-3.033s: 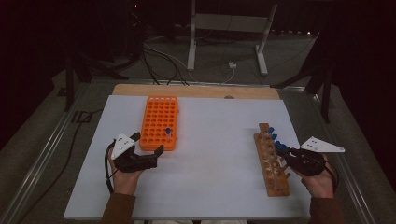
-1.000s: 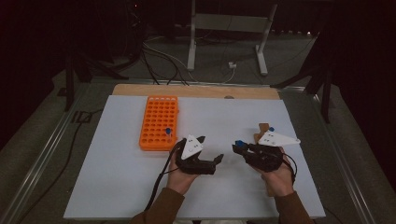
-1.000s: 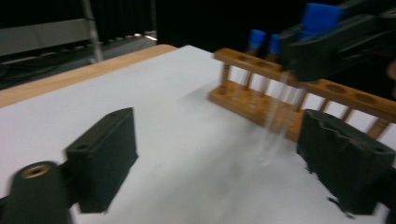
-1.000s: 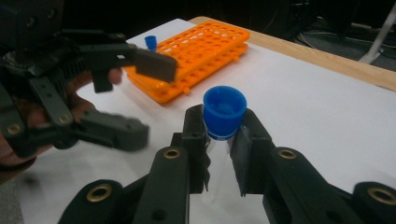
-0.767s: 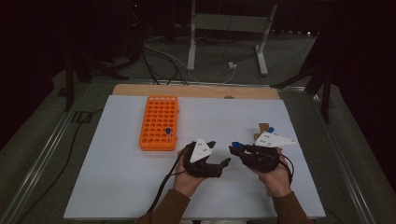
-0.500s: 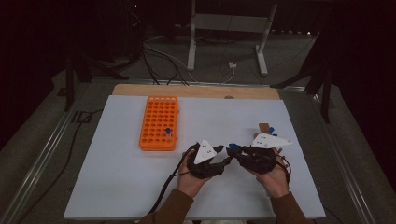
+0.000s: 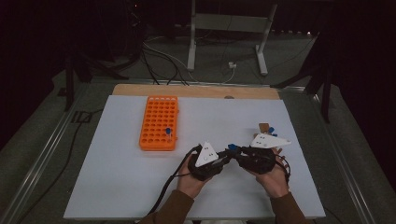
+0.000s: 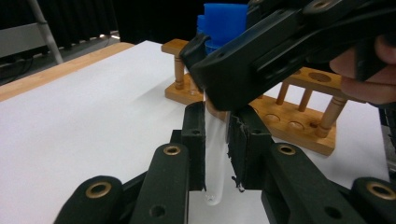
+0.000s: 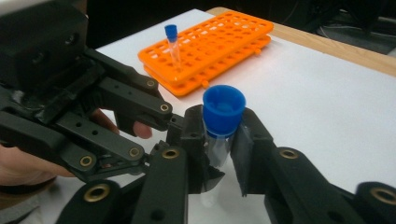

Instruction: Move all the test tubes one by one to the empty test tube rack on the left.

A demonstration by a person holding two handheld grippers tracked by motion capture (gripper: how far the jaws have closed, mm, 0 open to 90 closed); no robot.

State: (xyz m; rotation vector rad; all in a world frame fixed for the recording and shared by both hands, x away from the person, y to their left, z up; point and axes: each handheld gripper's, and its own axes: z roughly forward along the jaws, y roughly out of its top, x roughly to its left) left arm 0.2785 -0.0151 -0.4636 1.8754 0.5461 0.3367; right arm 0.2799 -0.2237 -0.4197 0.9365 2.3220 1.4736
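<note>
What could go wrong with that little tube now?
The left hand-held gripper has just closed its jaws on the clear tube low down, while the right hand-held gripper has just been opening its jaws around it. It could tip or slip. The blue cap might catch on the right jaws.

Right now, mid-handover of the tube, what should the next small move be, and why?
Probably open the right gripper fully and back it away: the left gripper is already shut on the tube below the blue cap, while the right jaws have just begun opening.
</note>
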